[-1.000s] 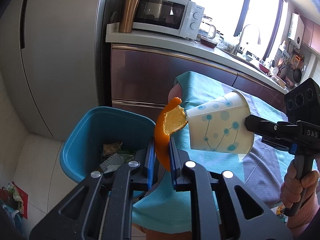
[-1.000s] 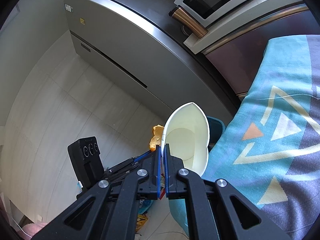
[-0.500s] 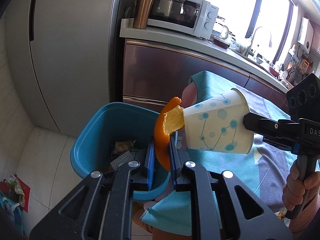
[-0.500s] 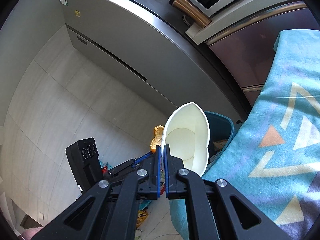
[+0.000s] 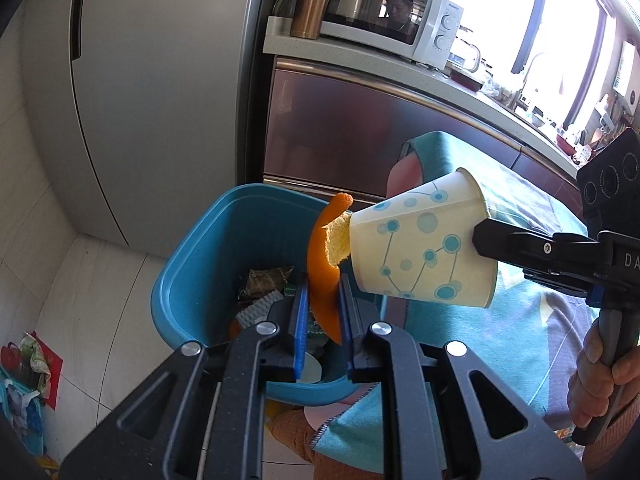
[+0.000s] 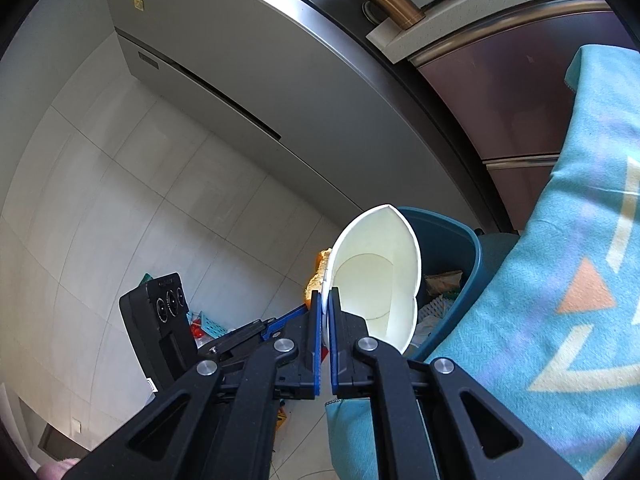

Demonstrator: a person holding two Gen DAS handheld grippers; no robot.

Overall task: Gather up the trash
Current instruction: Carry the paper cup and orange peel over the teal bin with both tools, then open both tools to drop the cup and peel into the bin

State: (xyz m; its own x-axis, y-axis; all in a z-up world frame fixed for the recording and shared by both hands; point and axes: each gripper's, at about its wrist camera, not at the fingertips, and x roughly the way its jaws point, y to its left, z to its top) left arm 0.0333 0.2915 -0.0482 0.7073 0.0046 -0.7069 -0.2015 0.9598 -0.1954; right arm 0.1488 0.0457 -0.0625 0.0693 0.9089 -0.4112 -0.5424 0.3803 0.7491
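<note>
My left gripper (image 5: 323, 300) is shut on a curved orange peel (image 5: 325, 252) and holds it above the blue trash bin (image 5: 200, 264). The bin holds wrappers and other scraps. My right gripper (image 6: 326, 304) is shut on the rim of a white paper cup (image 6: 376, 276) with blue dots, tipped on its side. In the left wrist view the cup (image 5: 424, 248) hangs just right of the peel, its base touching it, over the bin's right edge. The bin (image 6: 444, 240) shows behind the cup in the right wrist view.
A table with a teal patterned cloth (image 5: 520, 320) stands right of the bin. A steel fridge (image 5: 140, 80) and a brown cabinet (image 5: 360, 132) with a microwave (image 5: 384, 20) stand behind. Clutter lies on the tiled floor at the left (image 5: 24, 368).
Both grippers have moved toward the bin with the peel and the cup. The bin now lies directly under the peel and looks larger. Both grips are unchanged.
</note>
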